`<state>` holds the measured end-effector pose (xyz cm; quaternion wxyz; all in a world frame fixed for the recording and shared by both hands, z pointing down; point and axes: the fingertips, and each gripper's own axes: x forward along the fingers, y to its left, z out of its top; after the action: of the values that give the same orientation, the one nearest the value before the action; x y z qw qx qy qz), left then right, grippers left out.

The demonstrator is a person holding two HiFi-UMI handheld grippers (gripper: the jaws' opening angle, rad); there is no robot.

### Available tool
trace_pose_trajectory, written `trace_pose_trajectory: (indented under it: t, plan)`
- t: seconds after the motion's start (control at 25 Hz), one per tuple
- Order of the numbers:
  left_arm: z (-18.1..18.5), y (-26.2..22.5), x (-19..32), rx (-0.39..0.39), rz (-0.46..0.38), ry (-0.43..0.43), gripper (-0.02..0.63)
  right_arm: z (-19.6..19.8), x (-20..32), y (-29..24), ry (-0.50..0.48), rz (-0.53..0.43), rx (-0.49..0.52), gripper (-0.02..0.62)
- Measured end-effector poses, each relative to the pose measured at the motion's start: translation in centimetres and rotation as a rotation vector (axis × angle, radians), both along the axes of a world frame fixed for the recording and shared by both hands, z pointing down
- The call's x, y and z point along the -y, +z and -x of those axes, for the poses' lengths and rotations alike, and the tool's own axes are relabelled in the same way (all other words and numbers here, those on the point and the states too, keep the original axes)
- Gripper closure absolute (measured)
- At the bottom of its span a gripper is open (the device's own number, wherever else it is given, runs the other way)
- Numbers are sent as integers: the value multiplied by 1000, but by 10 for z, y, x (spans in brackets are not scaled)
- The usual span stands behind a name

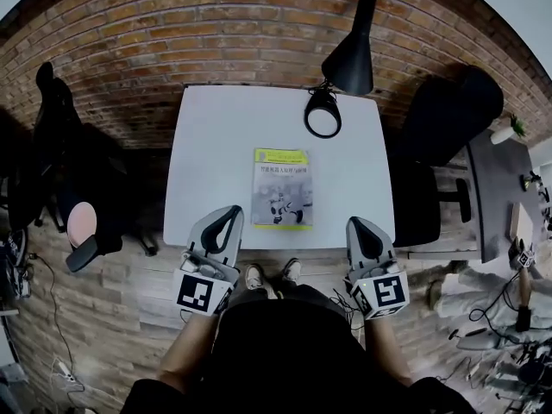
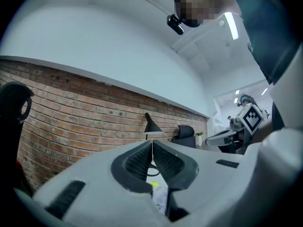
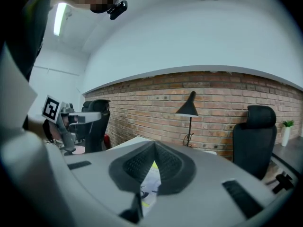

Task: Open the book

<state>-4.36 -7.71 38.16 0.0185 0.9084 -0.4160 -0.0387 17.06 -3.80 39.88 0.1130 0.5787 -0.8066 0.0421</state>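
Book (image 1: 281, 188), closed, lies flat near the middle of the table's (image 1: 216, 145) front edge. Left gripper (image 1: 231, 210) and right gripper (image 1: 356, 223) flank it at that edge, jaws together and empty.

The left tool (image 1: 234, 210) and the right tool (image 1: 354, 222) are held out in front of the body, well apart and side by side. Both point forward, the left about level and the right tipped slightly downward. The left forearm (image 1: 188, 352) and right forearm (image 1: 380, 352) reach forward from the torso, each ending at its tool's marker cube, which faces upward. In each tool's own view the jaws are pressed together at the tips, with nothing between them.
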Motion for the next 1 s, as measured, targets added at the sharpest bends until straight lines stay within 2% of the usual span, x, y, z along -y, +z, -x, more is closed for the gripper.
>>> trace_pose_trajectory:
  t: [0.16, 0.28, 0.44, 0.6, 0.8, 1.0]
  plan:
    - [-1, 0, 1, 29, 10, -22, 577, -3, 13, 15, -16, 24, 28, 584]
    - [0, 2, 6, 11, 28, -43, 577, -4, 21, 30, -34, 49, 40, 584]
    - [1, 3, 7, 29, -29, -53, 577, -4, 29, 58, -55, 98, 72, 584]
    - [7, 17, 1, 64, 74, -83, 577, 4, 42, 93, -78, 174, 112, 584]
    - [15, 26, -1, 86, 112, -121, 577, 13, 58, 132, -96, 255, 165, 584]
    - [22, 30, -4, 105, 129, -144, 577, 12, 72, 182, -62, 349, 169, 535]
